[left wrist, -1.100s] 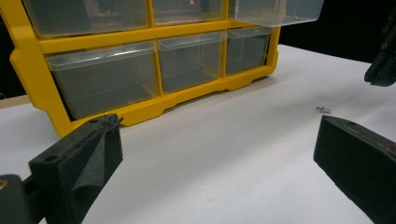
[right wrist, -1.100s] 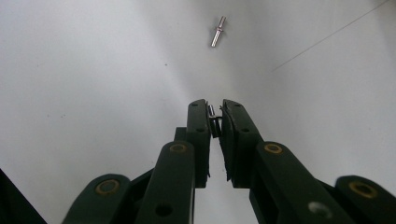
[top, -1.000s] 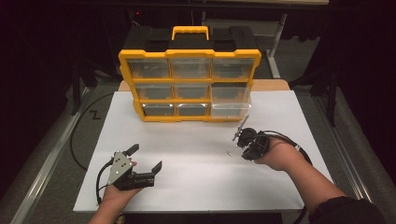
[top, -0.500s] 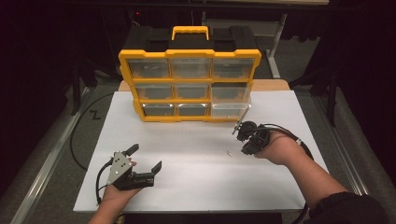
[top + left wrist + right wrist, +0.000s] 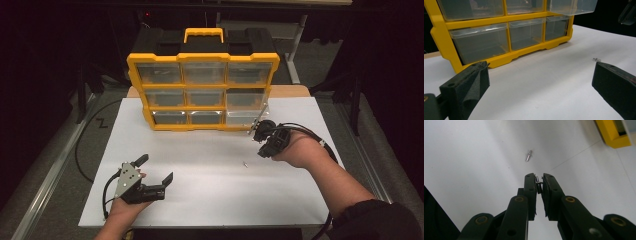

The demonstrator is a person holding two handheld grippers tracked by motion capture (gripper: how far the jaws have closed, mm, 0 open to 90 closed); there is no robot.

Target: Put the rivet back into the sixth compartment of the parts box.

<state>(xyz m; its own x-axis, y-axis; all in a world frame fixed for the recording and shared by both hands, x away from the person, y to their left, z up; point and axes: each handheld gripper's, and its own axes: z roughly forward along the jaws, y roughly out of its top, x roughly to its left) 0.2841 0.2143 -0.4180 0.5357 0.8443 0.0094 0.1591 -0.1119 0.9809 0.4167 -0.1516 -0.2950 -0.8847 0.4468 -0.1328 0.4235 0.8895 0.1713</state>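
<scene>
Left hand is sitting at the near left, forearm coming in from the near edge, holding the left gripper level and pointing right and slightly far. Its jaws are standing wide apart with nothing between them. Right forearm is reaching in from the near right corner, angled far-left, sleeve bunched near the elbow. Right hand is gripping the right gripper at mid-right, tipped downward. Its jaws are pinching nearly closed on a small metal pin, only a thin gap showing.
</scene>
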